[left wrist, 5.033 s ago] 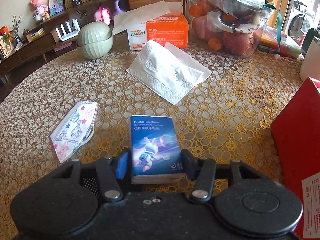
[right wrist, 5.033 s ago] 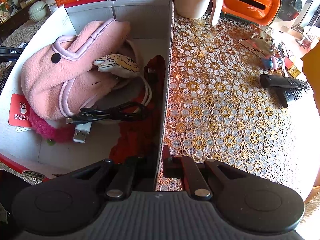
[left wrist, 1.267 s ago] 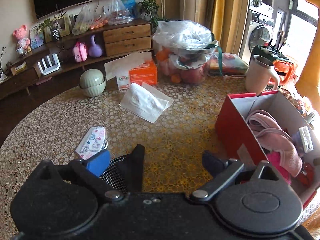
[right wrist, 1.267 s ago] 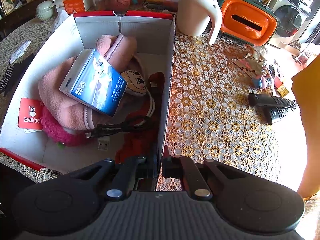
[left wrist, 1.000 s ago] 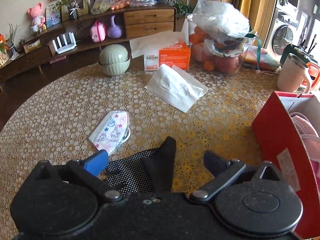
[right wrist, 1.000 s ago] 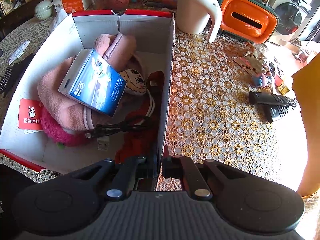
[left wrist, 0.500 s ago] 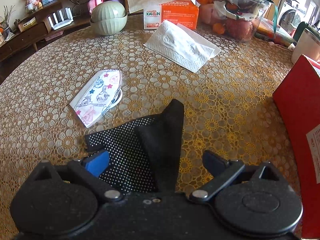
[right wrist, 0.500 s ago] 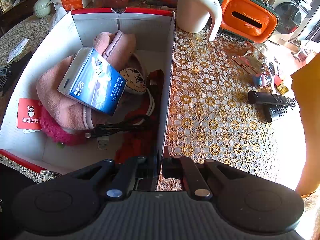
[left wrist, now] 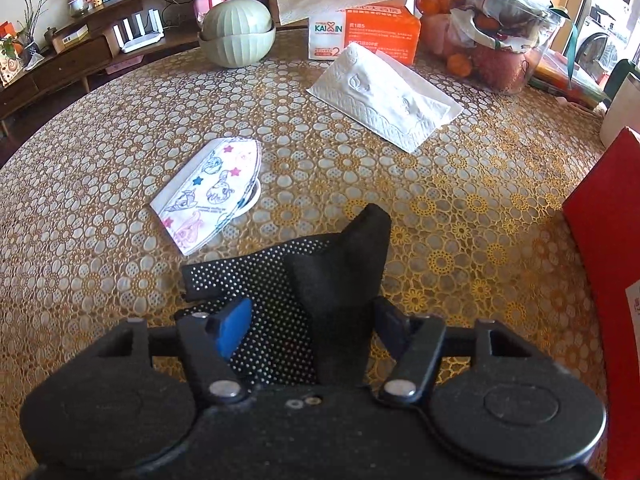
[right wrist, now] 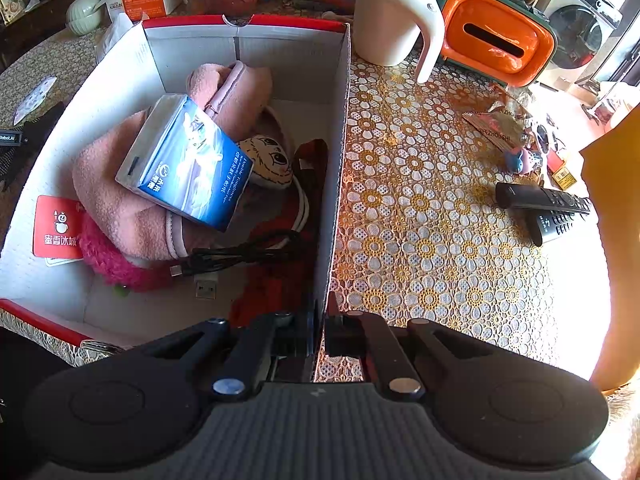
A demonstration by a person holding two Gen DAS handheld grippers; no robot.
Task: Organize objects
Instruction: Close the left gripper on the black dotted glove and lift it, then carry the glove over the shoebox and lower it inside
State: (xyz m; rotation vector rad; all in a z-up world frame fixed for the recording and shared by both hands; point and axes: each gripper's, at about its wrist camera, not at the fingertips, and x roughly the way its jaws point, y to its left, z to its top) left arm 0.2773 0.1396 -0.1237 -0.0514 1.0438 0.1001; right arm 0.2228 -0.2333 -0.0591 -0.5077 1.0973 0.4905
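Observation:
A black dotted glove (left wrist: 304, 280) lies on the lace tablecloth right in front of my left gripper (left wrist: 310, 320). The jaws are open and stand either side of the glove's raised black fold. A printed face mask (left wrist: 212, 192) lies beyond it to the left. My right gripper (right wrist: 320, 332) is shut on the right wall of the red and white box (right wrist: 340, 140). Inside the box lie a blue tissue pack (right wrist: 188, 164), a pink fleece pouch (right wrist: 120, 200), a black cable (right wrist: 244, 256) and a red item.
A white napkin (left wrist: 384, 96), an orange tissue box (left wrist: 364, 24), green bowls (left wrist: 236, 36) and a fruit container (left wrist: 492, 28) stand at the back. The box's red side (left wrist: 604, 264) is at the right. A white mug (right wrist: 392, 20), orange dispenser (right wrist: 496, 36) and remotes (right wrist: 548, 208) lie right of the box.
The tissue pack went from my left gripper into the box. My left gripper swung back over the table, came down on the black glove, and its jaws have narrowed around the fold. The right gripper kept hold.

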